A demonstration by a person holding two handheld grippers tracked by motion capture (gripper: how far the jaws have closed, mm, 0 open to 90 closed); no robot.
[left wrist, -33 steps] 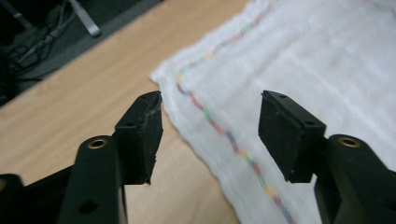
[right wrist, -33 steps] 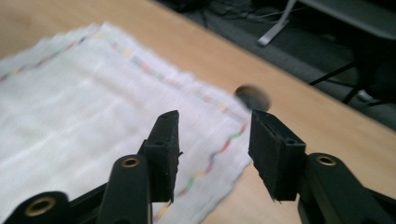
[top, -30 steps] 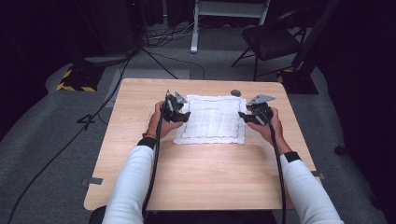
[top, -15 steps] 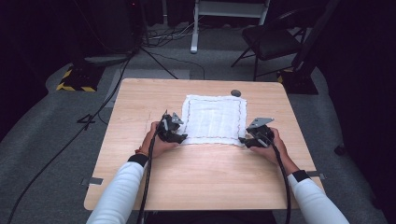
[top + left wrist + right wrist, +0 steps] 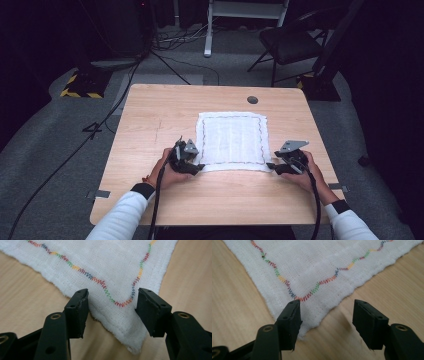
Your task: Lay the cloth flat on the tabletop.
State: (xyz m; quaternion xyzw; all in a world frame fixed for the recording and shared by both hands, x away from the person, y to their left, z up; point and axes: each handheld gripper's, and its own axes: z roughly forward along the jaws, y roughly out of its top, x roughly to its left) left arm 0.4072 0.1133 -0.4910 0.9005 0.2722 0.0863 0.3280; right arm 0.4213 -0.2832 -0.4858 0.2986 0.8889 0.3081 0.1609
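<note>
White cloth (image 5: 231,141) lies flat at centre of the high view on the wooden table (image 5: 150,120). Left gripper (image 5: 192,165) sits at the cloth's lower-left corner, right gripper (image 5: 274,166) at its lower-right. Both jaws spread wide, holding nothing; a cloth corner lies between each pair.

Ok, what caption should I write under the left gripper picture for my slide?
Open left gripper poised around the near corner of a white cloth with rainbow stitching on the wooden table.

Pale wooden table (image 5: 150,125) brightly lit from above, dark surroundings, soft shadows under black jaws, white stitched cloth (image 5: 105,262) sharp, jaws slightly blurred
</note>
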